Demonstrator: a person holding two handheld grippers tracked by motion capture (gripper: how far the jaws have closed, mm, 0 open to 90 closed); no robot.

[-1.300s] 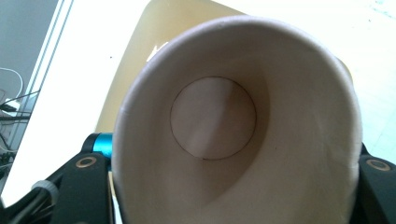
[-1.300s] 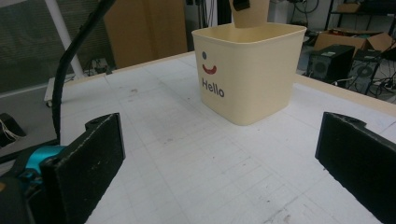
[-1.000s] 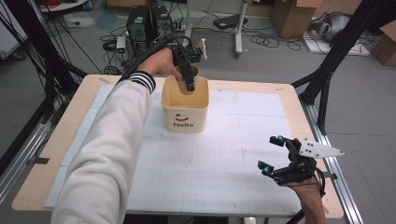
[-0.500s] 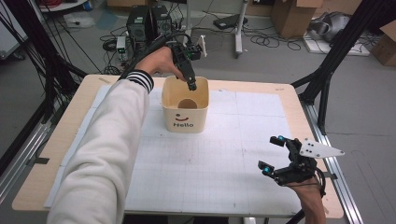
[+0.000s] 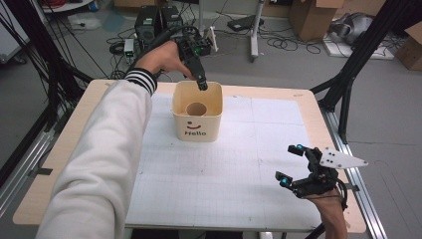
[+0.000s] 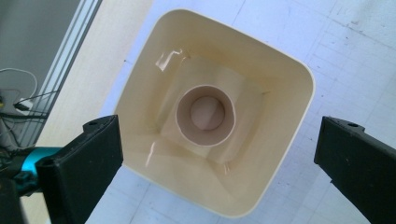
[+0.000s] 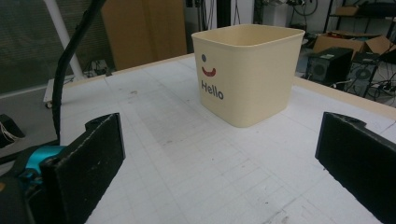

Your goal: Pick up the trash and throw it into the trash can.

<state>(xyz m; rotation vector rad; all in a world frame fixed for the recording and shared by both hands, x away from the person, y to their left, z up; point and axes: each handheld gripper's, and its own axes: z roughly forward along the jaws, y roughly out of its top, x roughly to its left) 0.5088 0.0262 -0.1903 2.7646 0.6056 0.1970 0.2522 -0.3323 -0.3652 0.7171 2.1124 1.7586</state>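
above the bin [image 5: 197, 112] (tube [image 5: 197, 109] inside) hangs the left gripper [image 5: 202, 84], jaws just opened.

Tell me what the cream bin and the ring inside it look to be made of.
Bin: probably moulded plastic, cream and semi-glossy; highlights streak its inner walls, and "Hello" with a face is printed on its side. Ring: a short tube, likely cardboard or matte plastic; its thin pale wall is dull, so it stays open.
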